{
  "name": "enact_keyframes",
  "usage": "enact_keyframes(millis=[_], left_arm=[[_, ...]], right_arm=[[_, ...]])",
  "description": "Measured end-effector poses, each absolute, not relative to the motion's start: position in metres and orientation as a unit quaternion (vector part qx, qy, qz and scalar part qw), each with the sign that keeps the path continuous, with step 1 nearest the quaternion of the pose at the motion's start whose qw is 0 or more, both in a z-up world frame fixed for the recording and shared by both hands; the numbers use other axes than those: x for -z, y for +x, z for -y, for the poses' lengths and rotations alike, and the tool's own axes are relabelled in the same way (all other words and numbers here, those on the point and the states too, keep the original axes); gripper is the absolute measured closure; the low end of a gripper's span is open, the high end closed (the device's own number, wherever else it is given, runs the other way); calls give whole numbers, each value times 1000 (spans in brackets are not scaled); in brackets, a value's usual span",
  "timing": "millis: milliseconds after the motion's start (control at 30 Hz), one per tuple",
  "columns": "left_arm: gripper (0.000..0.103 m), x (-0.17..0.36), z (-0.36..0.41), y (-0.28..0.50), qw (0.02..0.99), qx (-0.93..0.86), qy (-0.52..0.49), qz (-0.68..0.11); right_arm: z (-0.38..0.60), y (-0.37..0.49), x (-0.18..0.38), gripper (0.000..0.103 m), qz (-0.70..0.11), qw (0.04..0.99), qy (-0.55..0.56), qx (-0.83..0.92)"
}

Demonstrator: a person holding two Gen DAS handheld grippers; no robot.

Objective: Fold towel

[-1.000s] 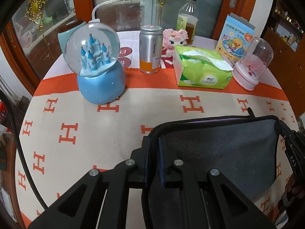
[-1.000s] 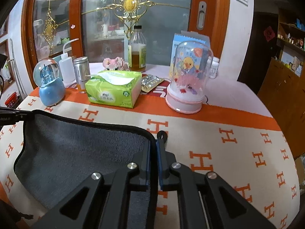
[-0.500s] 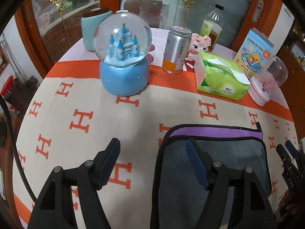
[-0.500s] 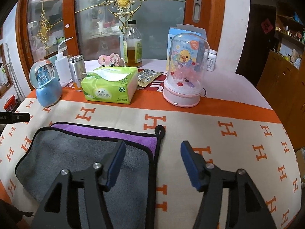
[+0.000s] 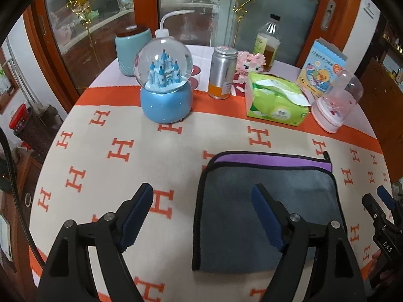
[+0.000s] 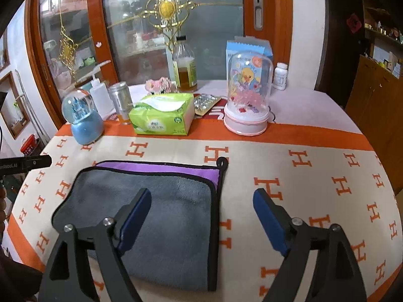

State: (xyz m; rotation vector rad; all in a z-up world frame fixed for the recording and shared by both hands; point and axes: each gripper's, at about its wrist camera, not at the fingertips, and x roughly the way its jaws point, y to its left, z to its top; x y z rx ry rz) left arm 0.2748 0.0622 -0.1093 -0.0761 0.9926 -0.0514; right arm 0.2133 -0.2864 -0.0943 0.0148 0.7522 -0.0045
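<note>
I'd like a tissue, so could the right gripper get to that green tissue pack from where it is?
Probably yes. The right gripper is open and holds nothing, and only the flat folded towel and bare tablecloth lie between it and the tissue pack.

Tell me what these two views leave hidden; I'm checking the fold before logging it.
- Towel near edge, left wrist view: partly covered by the open left gripper's finger.
- Towel's near-left corner, right wrist view: behind the open right gripper's finger.
- Layers beneath the grey top: only a purple strip shows.
- Tissue pack print: too small.
</note>
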Motion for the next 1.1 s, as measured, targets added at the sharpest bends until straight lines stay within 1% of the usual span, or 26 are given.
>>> enact_keyframes(millis=[100, 133, 233, 333, 533, 600, 700, 733, 800, 900, 967, 1100], left_arm=[[24, 96, -56, 257, 882, 30, -28, -470], [24, 92, -55, 252, 884, 28, -24, -467], [23, 75, -47, 229, 892, 30, -17, -451], [18, 62, -43, 210, 899, 32, -15, -437], [18, 42, -36, 168, 907, 23, -22, -421], [15, 36, -35, 152, 907, 24, -27, -420], [15, 26, -32, 126, 912, 24, -29, -409], [14, 23, -30, 117, 913, 26, -28, -405], [7, 18, -25, 100, 916, 28, -20, -400], [1, 11, -17, 74, 920, 34, -10, -391], [1, 8, -13, 59, 920, 35, -5, -389], [1, 6, -7, 32, 921, 36, -4, -389]], right_arm=[[288, 199, 84, 10, -367, 930, 11, 9], [288, 194, 80, 9, -367, 930, 14, 10], [288, 178, 68, 8, -367, 930, 17, 14], [286, 163, 59, 7, -371, 928, 14, 11], [285, 127, 41, 4, -385, 922, 28, 10], [284, 115, 37, 4, -391, 920, 30, 11], [281, 96, 33, 4, -399, 916, 38, 8], [280, 88, 31, 4, -401, 915, 41, 6], [276, 75, 29, 4, -402, 914, 43, 3], [268, 53, 23, 2, -402, 914, 43, -3], [263, 40, 19, 0, -401, 915, 37, -3], [257, 13, 10, 0, -394, 919, 33, -3]])
